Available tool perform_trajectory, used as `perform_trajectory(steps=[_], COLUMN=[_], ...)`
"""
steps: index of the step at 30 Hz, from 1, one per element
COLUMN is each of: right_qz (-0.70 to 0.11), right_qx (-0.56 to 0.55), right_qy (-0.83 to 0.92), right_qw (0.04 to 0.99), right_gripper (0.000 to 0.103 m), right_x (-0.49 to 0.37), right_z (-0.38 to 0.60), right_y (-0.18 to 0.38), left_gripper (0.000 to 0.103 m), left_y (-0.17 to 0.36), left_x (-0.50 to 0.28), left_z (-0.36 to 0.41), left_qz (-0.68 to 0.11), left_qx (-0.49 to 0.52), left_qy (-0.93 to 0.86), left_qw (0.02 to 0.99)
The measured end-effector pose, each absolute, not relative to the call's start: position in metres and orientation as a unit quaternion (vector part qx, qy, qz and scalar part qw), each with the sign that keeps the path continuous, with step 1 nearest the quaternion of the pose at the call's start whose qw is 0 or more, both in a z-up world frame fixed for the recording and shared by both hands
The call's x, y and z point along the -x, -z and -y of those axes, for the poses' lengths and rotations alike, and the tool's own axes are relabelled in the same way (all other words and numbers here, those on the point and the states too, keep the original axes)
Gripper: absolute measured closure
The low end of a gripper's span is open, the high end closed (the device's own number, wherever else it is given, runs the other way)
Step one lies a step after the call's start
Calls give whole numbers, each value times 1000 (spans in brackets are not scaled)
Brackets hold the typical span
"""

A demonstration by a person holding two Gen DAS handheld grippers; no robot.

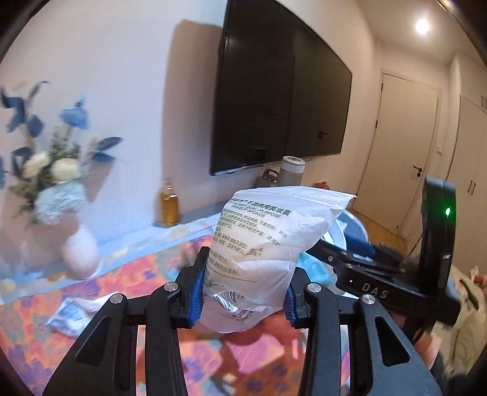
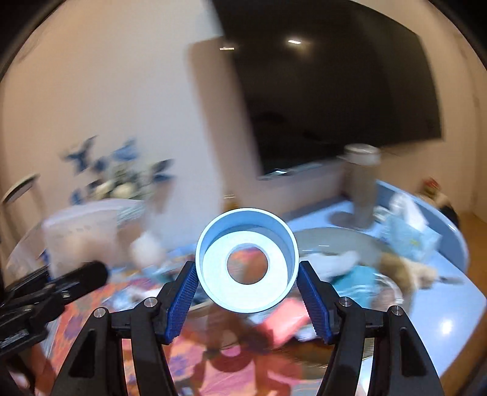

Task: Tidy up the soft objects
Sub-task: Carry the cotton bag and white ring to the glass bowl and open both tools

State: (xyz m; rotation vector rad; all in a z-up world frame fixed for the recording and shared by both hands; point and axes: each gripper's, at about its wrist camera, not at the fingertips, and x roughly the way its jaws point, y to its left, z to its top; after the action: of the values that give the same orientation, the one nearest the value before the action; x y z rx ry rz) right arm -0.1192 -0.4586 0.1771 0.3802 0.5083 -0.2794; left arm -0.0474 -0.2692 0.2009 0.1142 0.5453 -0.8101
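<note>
Above the floral tablecloth (image 1: 100, 286), the left gripper (image 1: 243, 292) clamps a crinkled translucent makeup sponge bag (image 1: 261, 243) upright, while the right gripper (image 2: 247, 292) pinches a smooth white-blue tape roll (image 2: 247, 264).

light: ceiling lamp (image 1: 422, 26), dim; blur: heavy motion; edges: fisheye-warped
</note>
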Motion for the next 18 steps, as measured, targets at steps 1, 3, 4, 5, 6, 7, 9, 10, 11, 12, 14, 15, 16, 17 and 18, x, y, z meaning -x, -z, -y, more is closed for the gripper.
perform_trajectory(steps=[1,3,4,5,6,7,9,10,11,12,14,15,16,17,18], right_qz=[-254,-266,-276,-282,-288,-297,-308,-314,-316,-317,-320,-322,-323,-324,-321], right_qx=[-201,-226,-238,-242,-246,-250,-254,-264,-275,-288,-309,-313,-313,-313,-317], right_qy=[152,183,199,206,215,226,236,242,241,236,230,236,240,242,240], right_qw=[934,919,910,906,900,893,886,879,876,872,865,862,860,859,860], right_gripper=[38,38,38,38,38,38,37,36,34,28,23,23,23,23,23], right_x=[119,116,113,109,109,106,104,102,103,104,109,114,118,120,127], right_z=[472,499,515,521,530,539,549,555,558,561,566,567,568,566,565], right_y=[-174,-168,-161,-158,-152,-145,-137,-130,-124,-119,-108,-103,-101,-101,-100], left_gripper=[65,65,65,65,65,65,65,64,62,59,32,27,23,23,23], left_y=[-203,-208,-208,-206,-203,-199,-184,-178,-173,-166,-153,-146,-141,-138,-137], left_x=[46,45,44,42,39,35,24,19,17,15,12,13,16,19,22], left_z=[279,306,320,328,342,352,374,381,386,393,402,403,402,400,398], left_qz=[-263,-253,-254,-257,-264,-270,-286,-287,-286,-286,-302,-307,-307,-310,-314], left_qx=[-57,-73,-76,-78,-83,-87,-98,-103,-107,-116,-134,-139,-141,-141,-140], left_qy=[383,372,381,387,389,387,378,374,373,374,377,371,378,389,397], left_qw=[884,890,885,882,879,877,875,876,876,874,865,865,862,856,851])
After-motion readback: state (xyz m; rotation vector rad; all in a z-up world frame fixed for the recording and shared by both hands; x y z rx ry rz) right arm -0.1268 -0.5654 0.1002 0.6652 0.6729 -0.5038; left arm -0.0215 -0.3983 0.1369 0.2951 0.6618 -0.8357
